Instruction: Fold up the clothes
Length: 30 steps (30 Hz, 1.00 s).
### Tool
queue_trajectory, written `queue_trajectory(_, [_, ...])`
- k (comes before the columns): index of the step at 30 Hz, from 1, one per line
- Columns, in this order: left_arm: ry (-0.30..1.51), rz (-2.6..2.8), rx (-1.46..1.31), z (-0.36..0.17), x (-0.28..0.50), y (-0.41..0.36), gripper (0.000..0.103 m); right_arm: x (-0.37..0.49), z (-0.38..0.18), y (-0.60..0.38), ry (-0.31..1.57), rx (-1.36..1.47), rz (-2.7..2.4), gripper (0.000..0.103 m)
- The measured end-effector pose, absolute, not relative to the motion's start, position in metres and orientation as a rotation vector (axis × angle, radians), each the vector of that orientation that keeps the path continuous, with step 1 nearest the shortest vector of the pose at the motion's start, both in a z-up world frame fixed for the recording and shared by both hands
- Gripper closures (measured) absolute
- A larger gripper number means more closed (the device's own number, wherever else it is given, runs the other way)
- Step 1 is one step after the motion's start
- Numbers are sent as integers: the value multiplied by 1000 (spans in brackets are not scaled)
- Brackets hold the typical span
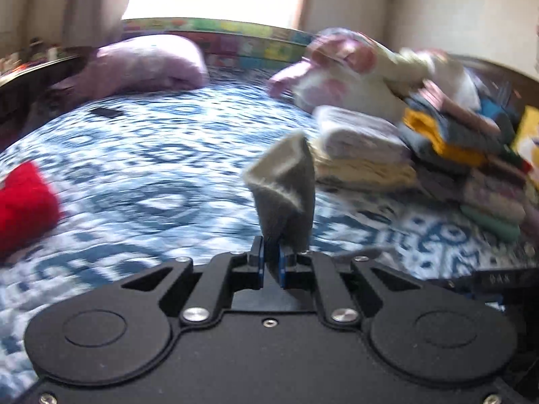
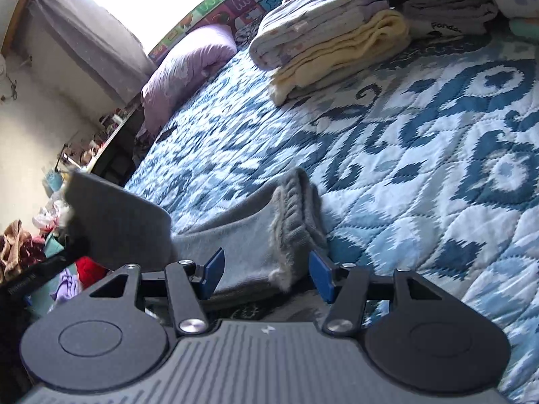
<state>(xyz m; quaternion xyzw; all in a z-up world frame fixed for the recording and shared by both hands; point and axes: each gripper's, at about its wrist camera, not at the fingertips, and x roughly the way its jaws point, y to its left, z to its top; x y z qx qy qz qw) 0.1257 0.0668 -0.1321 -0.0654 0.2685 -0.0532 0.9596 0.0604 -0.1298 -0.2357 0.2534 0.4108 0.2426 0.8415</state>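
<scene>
Grey knit garment (image 2: 242, 235), looks like a sock or small sleeve piece, ribbed cuff end lying low over the bed (image 2: 438, 134) right at the right hand-held gripper (image 2: 266, 269). Other end pinched by the left hand-held gripper (image 1: 271, 262), a flap of the same grey fabric (image 1: 283, 185) sticking up from its closed pads. Right jaws spread wide, straddling the cuff, not clamped. Left view blurred.

Handling guess: light, soft, floppy, fuzzy knit; won't slip much but sags and bunches, no stiffness to hold a crease. Best hold probably the thick ribbed cuff edge, taken across both layers; thin middle would just droop.

Around: folded stack (image 2: 323, 33) of cream and lilac pieces further up the bed, well apart from the grey item. More folded colours behind it. Pink pillow (image 2: 188, 67) near the headboard. Red cloth (image 1: 23, 202) at far left on the quilt.
</scene>
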Motion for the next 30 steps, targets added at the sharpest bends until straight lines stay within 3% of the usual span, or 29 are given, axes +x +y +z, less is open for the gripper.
queue_trajectory(12, [555, 114, -200, -158, 124, 174, 97, 63, -232, -102, 899, 463, 534, 46])
queue_trajectory(25, [692, 249, -266, -219, 131, 229, 96, 76, -240, -95, 917, 415, 513, 46])
queue_trajectory(27, [711, 279, -257, -226, 134, 231, 87, 78, -240, -95, 916, 407, 516, 46])
queue_trajectory(30, [733, 337, -250, -231, 135, 235, 63, 80, -239, -96, 913, 412, 517, 46])
